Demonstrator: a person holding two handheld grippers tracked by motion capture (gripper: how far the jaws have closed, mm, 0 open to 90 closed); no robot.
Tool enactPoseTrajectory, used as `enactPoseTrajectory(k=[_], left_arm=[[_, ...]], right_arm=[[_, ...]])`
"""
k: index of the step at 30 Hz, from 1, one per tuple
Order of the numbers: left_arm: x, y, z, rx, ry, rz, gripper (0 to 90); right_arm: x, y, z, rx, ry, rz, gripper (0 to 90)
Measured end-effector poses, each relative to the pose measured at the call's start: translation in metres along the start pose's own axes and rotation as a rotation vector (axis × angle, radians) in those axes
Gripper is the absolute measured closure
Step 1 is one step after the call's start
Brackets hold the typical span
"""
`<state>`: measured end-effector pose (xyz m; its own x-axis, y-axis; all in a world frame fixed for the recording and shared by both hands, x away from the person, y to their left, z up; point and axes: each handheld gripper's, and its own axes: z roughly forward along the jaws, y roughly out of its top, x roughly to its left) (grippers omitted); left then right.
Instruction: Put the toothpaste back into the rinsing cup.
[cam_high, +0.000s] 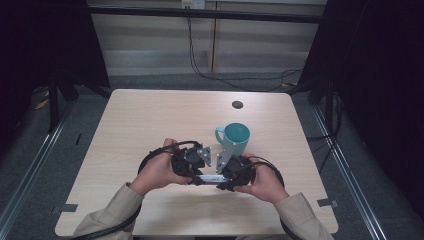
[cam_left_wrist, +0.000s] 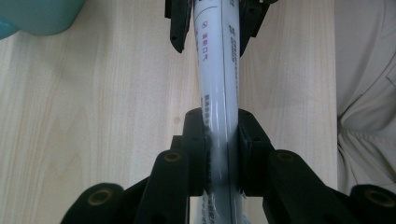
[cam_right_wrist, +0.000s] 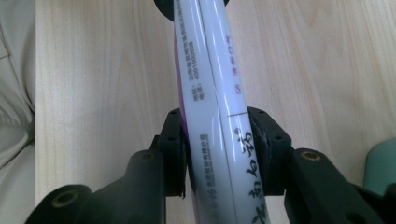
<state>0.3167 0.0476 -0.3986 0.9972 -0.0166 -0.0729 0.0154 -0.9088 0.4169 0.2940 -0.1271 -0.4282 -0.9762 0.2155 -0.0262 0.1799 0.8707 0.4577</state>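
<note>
Pale wood-grain tabletop (cam_high: 150, 115) lies under both of my hands, with dark floor and black frame bars around it.

In the left gripper view, the fingers (cam_left_wrist: 196, 140) of my left gripper (cam_high: 192, 167) press on both sides of a white tube (cam_left_wrist: 217, 84) printed with small text, near the lower middle of the frame; the tube runs straight up the picture to the other gripper's black tips at the top edge. In the right gripper view, the fingers (cam_right_wrist: 268, 149) of my right gripper (cam_high: 227, 172) clamp the same tube lower in the frame, where large dark characters and a purple stripe show on it, and the tube leans slightly left as it rises to the top edge.

From the high view, the tube is a short pale bar in the lower middle of the frame, spanning the gap between the two grippers just above the tabletop. My left hand (cam_high: 157, 172) and right hand (cam_high: 265, 182) wrap the gripper bodies, beige sleeves entering from the bottom edge.

A teal mug (cam_high: 234, 137) stands upright just above my right gripper, handle to the picture's left. A small dark round hole (cam_high: 237, 104) sits in the tabletop farther up.
</note>
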Motion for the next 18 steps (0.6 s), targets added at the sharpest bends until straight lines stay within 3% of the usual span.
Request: enactPoseTrajectory(k=[16,18], left_arm=[[-0.0002,0.0051,-0.0017,0.006,0.009,0.012,76.6],[0.0006,0.0060,-0.0033,0.015,0.013,0.029,76.4]], right_arm=[[-0.0033,0.0023,0.0030,0.005,0.006,0.022,59.3],[-0.0028,0.0029,0.0021,0.011,-0.001,0.024,60.7]])
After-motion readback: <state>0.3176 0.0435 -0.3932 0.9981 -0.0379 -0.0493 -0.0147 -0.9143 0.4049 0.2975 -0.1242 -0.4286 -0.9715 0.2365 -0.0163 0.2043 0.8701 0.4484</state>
